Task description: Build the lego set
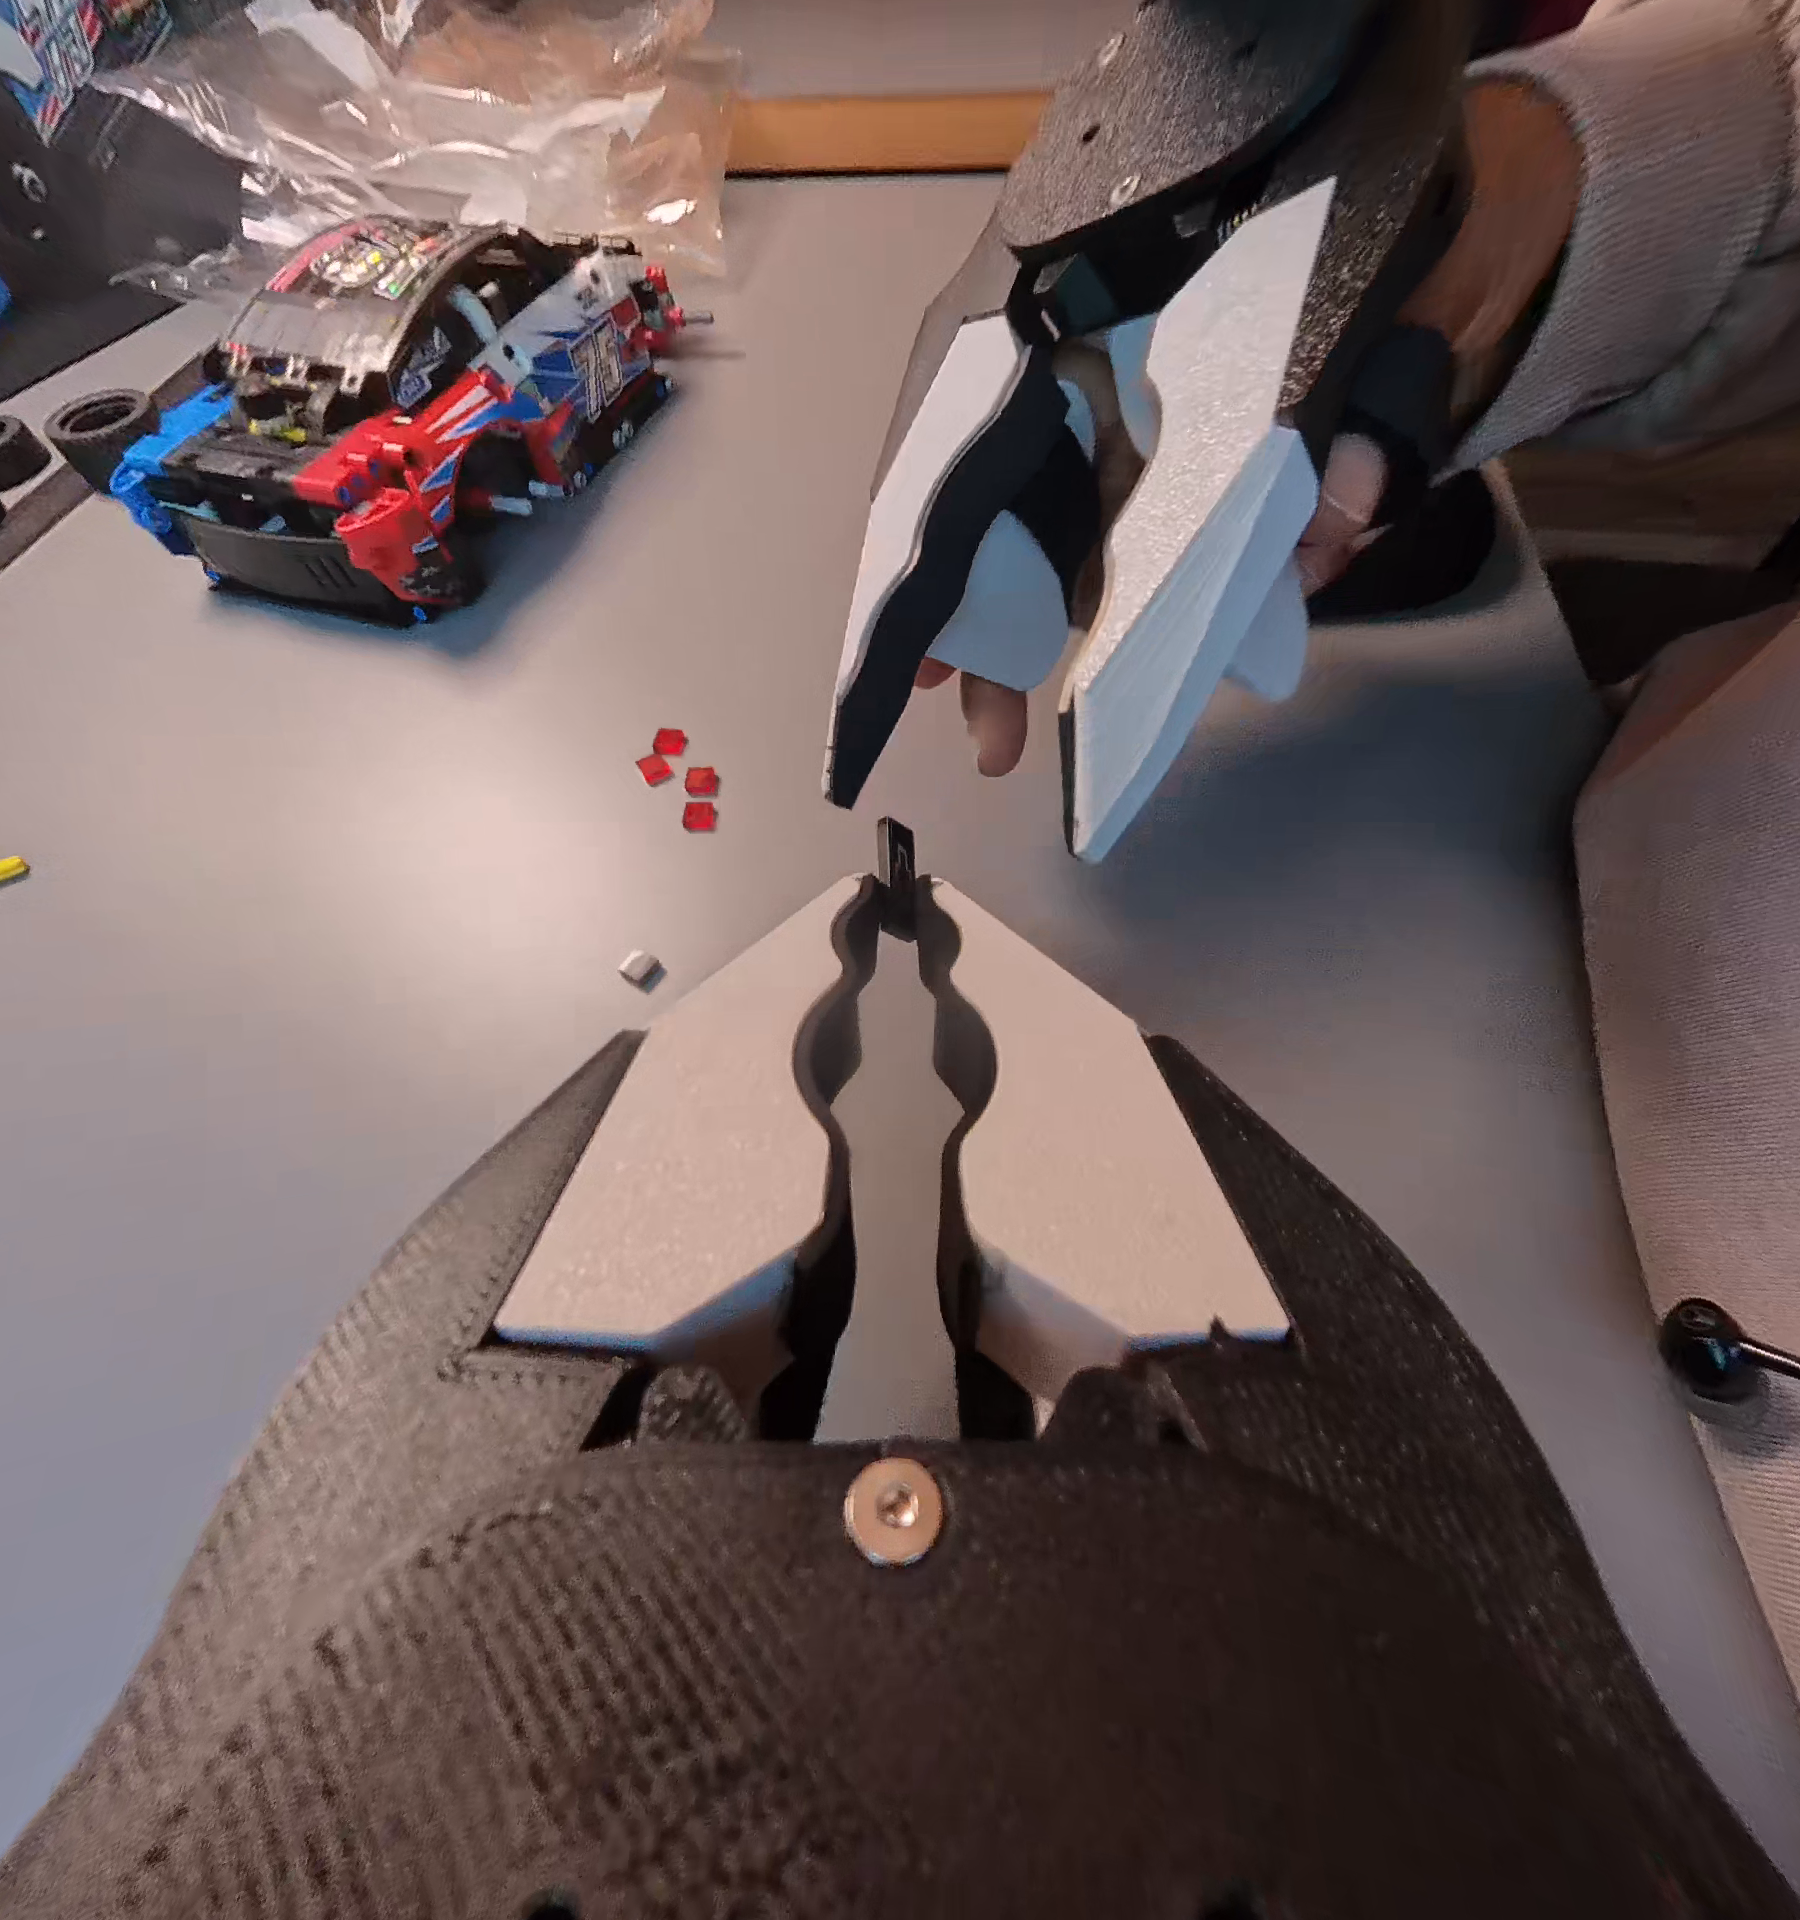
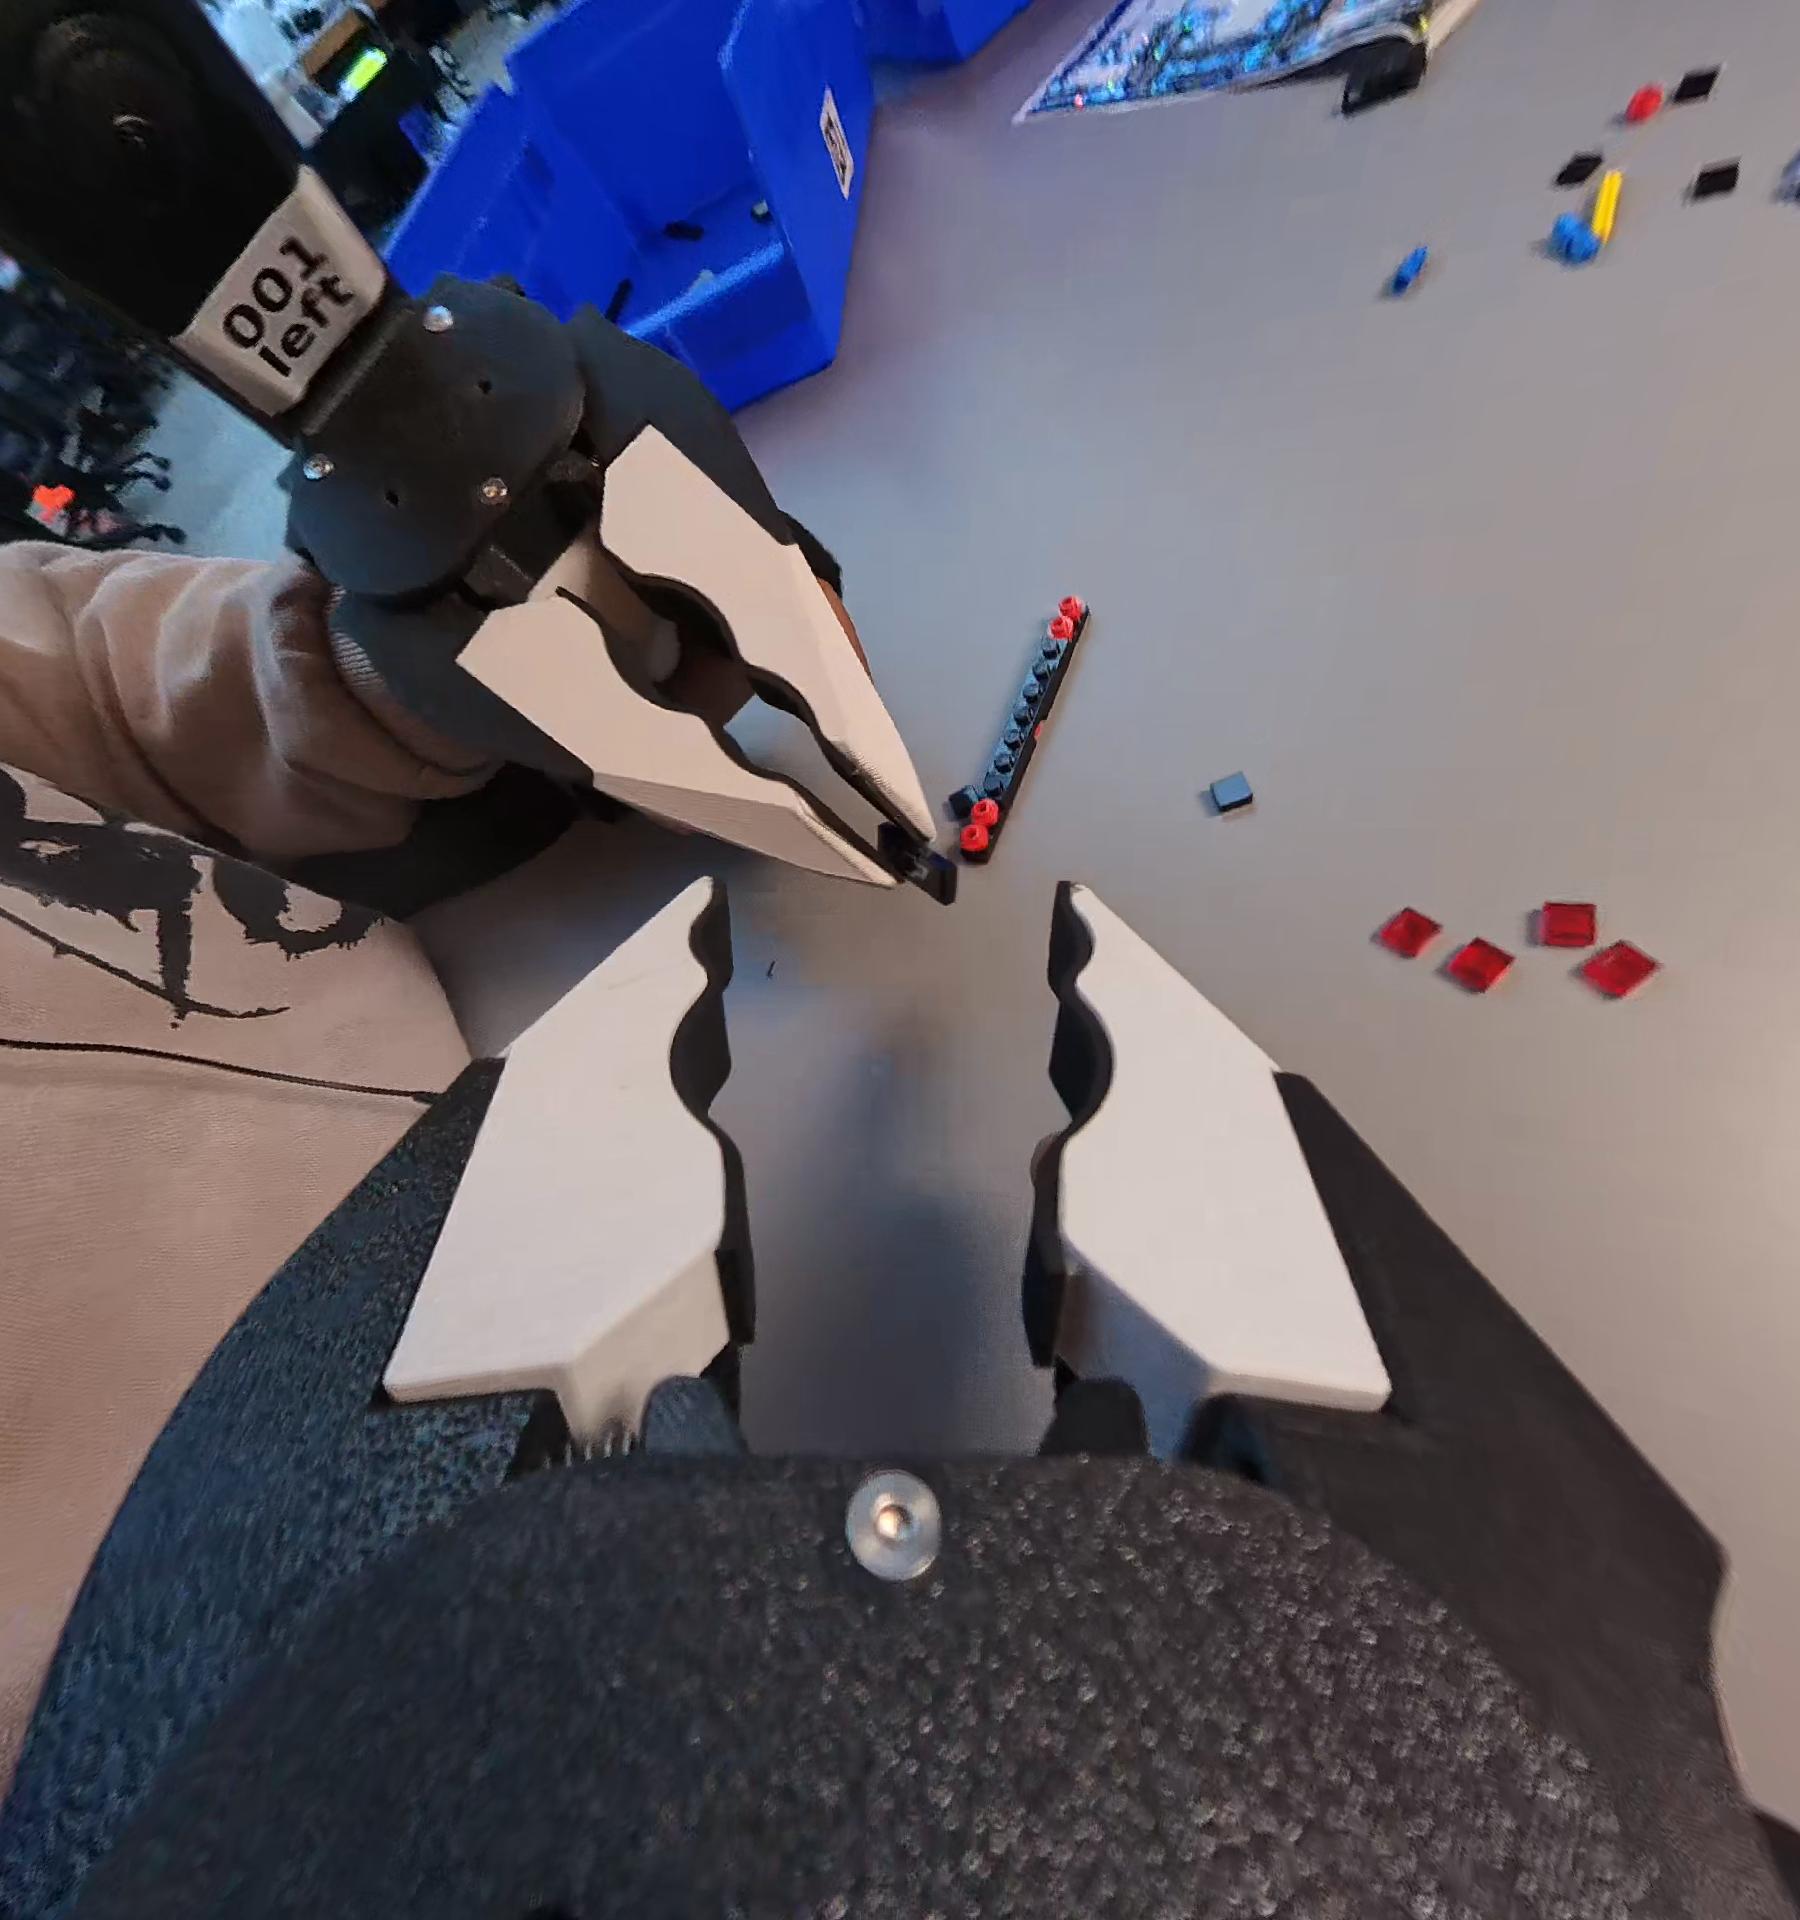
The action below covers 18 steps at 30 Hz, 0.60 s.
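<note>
Left gripper (image 1: 894, 885) jaws pinch a small black piece (image 1: 896, 871) at their tips; right gripper (image 2: 888, 894) jaws gape, empty.

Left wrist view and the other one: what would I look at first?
Probably the colourful lego race car, far left on the grey table. Then the left gripper, pinching a tiny black piece, with the open right gripper facing it. Four shiny red tiles lie nearby.
</note>
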Motion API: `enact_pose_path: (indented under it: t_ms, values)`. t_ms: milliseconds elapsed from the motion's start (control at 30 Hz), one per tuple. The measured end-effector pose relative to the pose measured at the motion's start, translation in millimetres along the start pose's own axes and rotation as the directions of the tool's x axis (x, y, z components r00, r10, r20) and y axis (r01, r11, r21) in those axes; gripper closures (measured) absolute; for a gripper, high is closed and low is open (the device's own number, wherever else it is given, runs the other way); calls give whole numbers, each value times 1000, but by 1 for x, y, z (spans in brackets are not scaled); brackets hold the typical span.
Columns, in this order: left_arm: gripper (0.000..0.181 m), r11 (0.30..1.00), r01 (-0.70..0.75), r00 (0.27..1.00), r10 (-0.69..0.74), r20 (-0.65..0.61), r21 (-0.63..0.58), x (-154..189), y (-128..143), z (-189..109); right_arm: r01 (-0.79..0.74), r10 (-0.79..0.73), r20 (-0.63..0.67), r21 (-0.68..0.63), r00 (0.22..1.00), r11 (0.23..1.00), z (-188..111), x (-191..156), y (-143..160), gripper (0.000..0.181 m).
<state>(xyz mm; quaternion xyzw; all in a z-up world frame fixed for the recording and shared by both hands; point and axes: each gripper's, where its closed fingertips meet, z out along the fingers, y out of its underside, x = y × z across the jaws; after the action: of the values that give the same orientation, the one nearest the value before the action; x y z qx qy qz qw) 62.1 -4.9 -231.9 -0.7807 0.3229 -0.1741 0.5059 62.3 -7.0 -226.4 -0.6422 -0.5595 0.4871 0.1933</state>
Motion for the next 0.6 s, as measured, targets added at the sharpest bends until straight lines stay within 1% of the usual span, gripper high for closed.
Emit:
enact_pose_path:
  t_ms: [100,167,200,267,367,400,433,533,600]
  values:
    - [177,993,41,997,-34,-67,107,3,-17,-12,53,-61,82,91,995,994,-13,-6,-19,140]
    - [177,986,56,996,-43,-83,159,2,-26,-19,45,-63,160,115,985,992,-16,-14,-28,147]
    - [177,982,57,995,-41,-89,182,2,-30,-22,39,-60,180,119,982,992,-15,-17,-31,150]
    - [177,978,44,996,-28,-85,203,3,-35,-25,34,-62,207,135,976,990,-12,-21,-35,157]
    - [177,977,3,998,11,-64,215,5,-39,-28,19,-51,243,134,969,991,-6,-26,-36,163]
    - [177,978,-2,998,14,-57,210,5,-39,-28,21,-57,256,140,965,990,-6,-28,-37,168]
    - [177,978,-12,998,23,-52,209,5,-39,-29,18,-57,261,149,964,989,-6,-29,-39,181]
    - [177,973,0,998,15,-66,230,6,-43,-31,13,-63,293,168,954,986,-7,-32,-41,181]
    - [176,964,49,995,-22,-102,261,7,-47,-34,12,-71,318,187,946,982,-10,-34,-44,181]
